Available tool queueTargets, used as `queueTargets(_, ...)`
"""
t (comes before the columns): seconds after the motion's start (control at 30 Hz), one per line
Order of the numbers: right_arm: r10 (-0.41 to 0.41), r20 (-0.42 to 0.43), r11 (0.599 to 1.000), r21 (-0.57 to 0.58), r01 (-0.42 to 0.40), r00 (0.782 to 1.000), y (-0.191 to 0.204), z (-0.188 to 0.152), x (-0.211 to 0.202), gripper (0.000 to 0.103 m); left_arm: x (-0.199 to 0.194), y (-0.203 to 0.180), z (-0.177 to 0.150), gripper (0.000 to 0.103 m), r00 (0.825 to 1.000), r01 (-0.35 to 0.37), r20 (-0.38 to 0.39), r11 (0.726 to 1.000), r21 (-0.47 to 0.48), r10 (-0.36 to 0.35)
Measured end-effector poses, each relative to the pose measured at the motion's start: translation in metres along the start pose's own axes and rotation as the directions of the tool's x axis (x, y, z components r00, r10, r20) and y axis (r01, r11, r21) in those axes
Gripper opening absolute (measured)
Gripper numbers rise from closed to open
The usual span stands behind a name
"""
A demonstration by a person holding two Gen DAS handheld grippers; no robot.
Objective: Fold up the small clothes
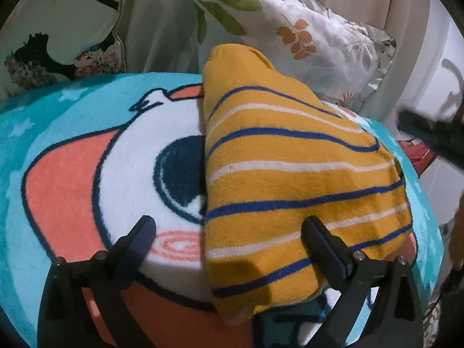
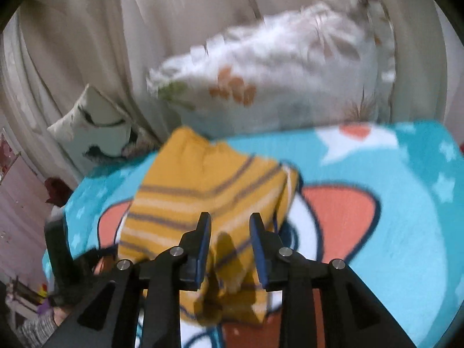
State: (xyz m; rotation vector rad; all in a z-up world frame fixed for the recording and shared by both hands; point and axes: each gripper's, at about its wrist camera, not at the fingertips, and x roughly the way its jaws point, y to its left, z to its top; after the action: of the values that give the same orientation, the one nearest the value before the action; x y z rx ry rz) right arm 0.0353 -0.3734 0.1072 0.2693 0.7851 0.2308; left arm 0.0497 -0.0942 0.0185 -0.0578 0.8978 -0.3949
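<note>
A big fluffy blanket (image 1: 72, 121) covers the bed. It is bright blue with little white stars and a cartoon picture in white, pink and dark blue. Behind it hangs a pale cream curtain (image 1: 162, 29) with long folds. A white pillow (image 1: 313, 37) with orange and green leaves leans at the back. Beside it, to the left, sits another pillow (image 1: 58, 34) with black shapes and small flowers. Far left in the right wrist view, a pink wall (image 2: 20, 217) shows. The light is soft and dim.
</note>
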Motion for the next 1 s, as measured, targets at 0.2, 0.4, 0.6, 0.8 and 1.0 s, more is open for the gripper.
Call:
queueTargets(0.2,0.045,-0.145,0.993,-0.1,-0.059,0.988,0.045,0.047,0.077,0.03,0.0,0.002,-0.001,0.103,1.0,0.016,0.001,1.0,-0.011,-0.016)
queueTargets(0.4,-0.028,-0.355,0.987,-0.16,-0.031,0.935,0.075,0.079,0.199,0.03,-0.002,0.004,-0.002,0.103,1.0,0.029,0.005,0.999,-0.02,-0.029)
queueTargets(0.6,-0.208,-0.382,0.969,-0.203,0.137,0.9,0.08,0.093,0.254,0.025,-0.003,0.006,-0.003,0.103,0.999,0.038,0.006,0.999,-0.026,-0.038)
queueTargets(0.8,-0.109,-0.237,0.989,-0.128,0.08,0.965,0.067,0.103,0.17,0.042,-0.005,0.012,-0.004,0.103,0.998,0.068,0.013,0.997,-0.042,-0.067)
queueTargets(1.0,-0.062,-0.149,0.998,-0.009,0.061,0.987,0.005,0.072,0.065,0.07,-0.015,0.022,-0.003,0.103,0.989,0.146,0.021,0.986,-0.08,-0.145)
